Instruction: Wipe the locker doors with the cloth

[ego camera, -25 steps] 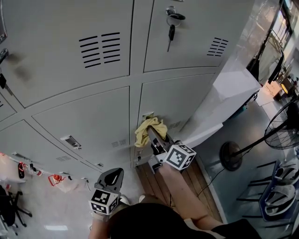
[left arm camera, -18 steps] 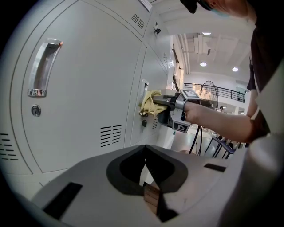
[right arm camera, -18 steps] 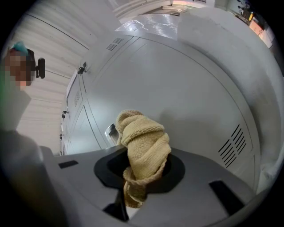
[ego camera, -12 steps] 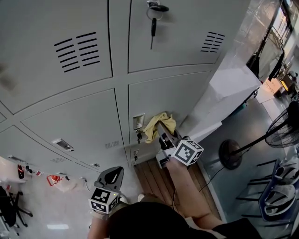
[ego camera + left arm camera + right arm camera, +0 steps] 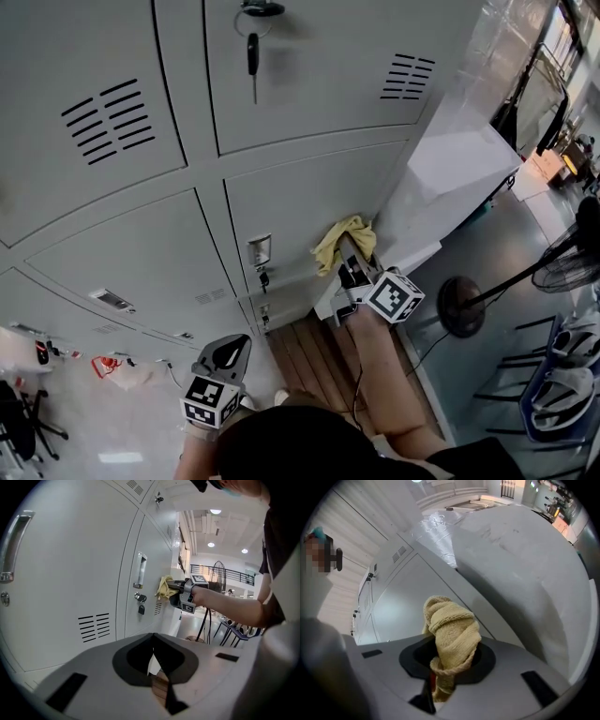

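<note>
The grey locker doors (image 5: 309, 197) fill the head view. A crumpled yellow cloth (image 5: 341, 240) is pressed against the lower right door, close to its right edge. My right gripper (image 5: 349, 261) is shut on the cloth (image 5: 452, 630), which bulges out from between its jaws toward the door. The left gripper view shows the cloth (image 5: 163, 587) and the right gripper (image 5: 181, 592) touching the door beside a handle (image 5: 138, 570). Lower down, my left gripper (image 5: 225, 352) hangs away from the lockers, jaws together and holding nothing (image 5: 157, 667).
A key (image 5: 252, 52) hangs from the upper door's lock, and a handle (image 5: 260, 250) sits left of the cloth. The locker's plastic-wrapped side panel (image 5: 459, 178) runs off to the right. A standing fan (image 5: 461, 307) and chairs (image 5: 562, 394) are on the floor at right.
My right gripper has slid the cloth rightward across the lower door, from beside the handle to near the door's right edge. The left gripper has stayed put.
</note>
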### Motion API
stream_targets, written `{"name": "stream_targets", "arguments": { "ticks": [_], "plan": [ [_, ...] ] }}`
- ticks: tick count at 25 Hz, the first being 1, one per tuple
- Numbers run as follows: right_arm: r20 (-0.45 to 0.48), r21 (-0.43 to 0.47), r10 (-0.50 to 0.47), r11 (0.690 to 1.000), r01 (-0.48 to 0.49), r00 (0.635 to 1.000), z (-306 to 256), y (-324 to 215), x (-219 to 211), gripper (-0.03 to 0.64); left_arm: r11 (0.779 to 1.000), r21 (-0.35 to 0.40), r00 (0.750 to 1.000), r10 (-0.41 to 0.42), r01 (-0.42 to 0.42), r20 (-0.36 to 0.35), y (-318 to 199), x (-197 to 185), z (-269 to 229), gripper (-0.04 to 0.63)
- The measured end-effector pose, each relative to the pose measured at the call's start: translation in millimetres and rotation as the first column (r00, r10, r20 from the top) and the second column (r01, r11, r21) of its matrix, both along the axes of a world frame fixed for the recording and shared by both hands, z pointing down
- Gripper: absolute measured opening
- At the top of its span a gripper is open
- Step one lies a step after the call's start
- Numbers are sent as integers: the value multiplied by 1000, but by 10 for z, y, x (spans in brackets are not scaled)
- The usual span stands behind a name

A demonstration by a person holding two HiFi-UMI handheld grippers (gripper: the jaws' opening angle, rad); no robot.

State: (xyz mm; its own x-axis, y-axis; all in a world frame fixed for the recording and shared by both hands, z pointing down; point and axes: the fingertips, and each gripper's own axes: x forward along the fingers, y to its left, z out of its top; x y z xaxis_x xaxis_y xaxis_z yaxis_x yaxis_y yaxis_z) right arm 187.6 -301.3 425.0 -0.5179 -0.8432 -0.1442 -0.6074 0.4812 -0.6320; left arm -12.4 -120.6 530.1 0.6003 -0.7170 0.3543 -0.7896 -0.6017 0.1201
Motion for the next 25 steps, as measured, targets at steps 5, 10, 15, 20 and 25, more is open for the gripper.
{"name": "stream_targets", "arguments": {
  "ticks": [5, 10, 15, 20, 25],
  "plan": [
    [17, -13, 32, 999, -31, 999, 97, -80, 231, 87, 1000, -1, 1000, 0, 0, 10, -35, 45, 2, 9],
    [45, -51, 68, 997, -66, 997, 242, -128, 378, 87, 1000, -8, 1000, 2, -2, 21, -35, 52, 15, 9],
    [50, -79, 81, 994, -76, 995, 353, -125, 379, 84, 1000, -18, 1000, 3, -2, 31, -18, 25, 45, 9],
    [45, -99, 82, 992, -77, 996, 440, -102, 297, 83, 1000, -23, 999, 7, -6, 33, -8, -19, 67, 9],
    [44, -118, 71, 991, -65, 997, 524, -65, 173, 83, 999, -37, 999, 21, -20, 45, 35, -61, 77, 9]
  ]
}}
